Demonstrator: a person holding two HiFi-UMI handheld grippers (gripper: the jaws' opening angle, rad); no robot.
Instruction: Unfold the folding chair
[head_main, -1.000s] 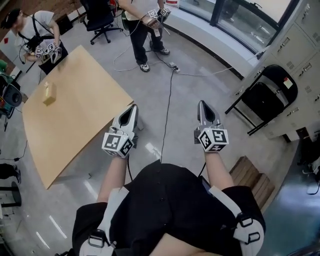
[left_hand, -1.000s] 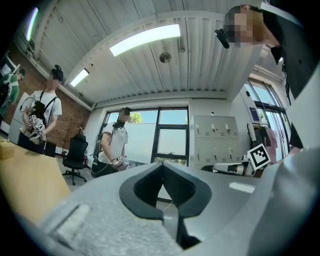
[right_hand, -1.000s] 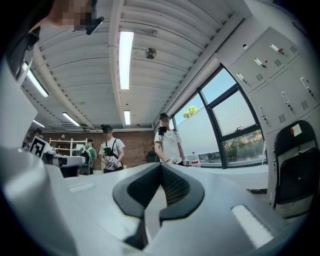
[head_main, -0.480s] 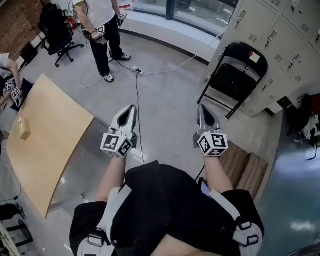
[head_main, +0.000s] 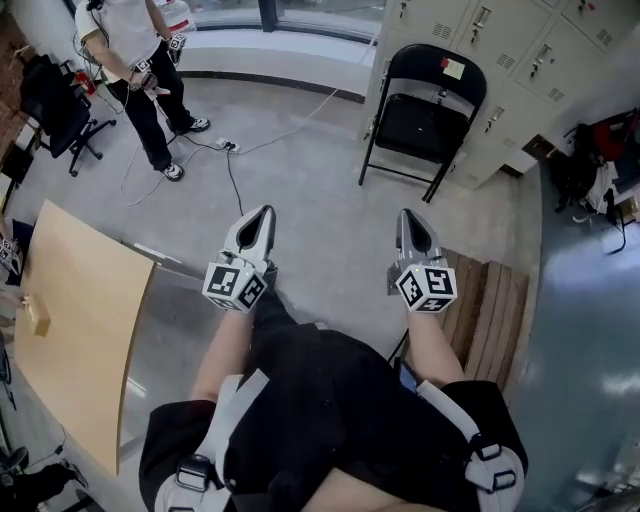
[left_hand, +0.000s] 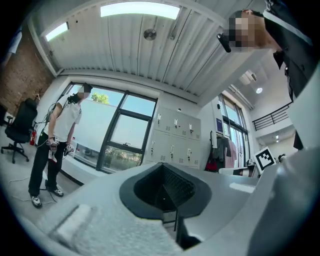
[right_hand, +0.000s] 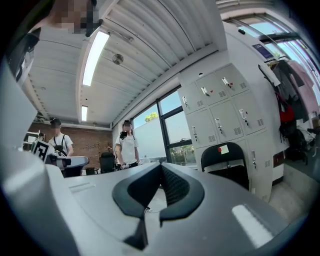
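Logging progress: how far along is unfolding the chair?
Nothing is done yet: the chair leans folded against the lockers. Nothing is in hand: the left gripper and right gripper are shut, empty and short of it. Remaining: reach, grasp, open it.

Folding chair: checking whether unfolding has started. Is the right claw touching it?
Apart. The head view shows a wide stretch of floor between the shut right claw and the folding chair, which stands by the lockers.

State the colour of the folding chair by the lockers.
The folding chair is black, seen best in the head view.
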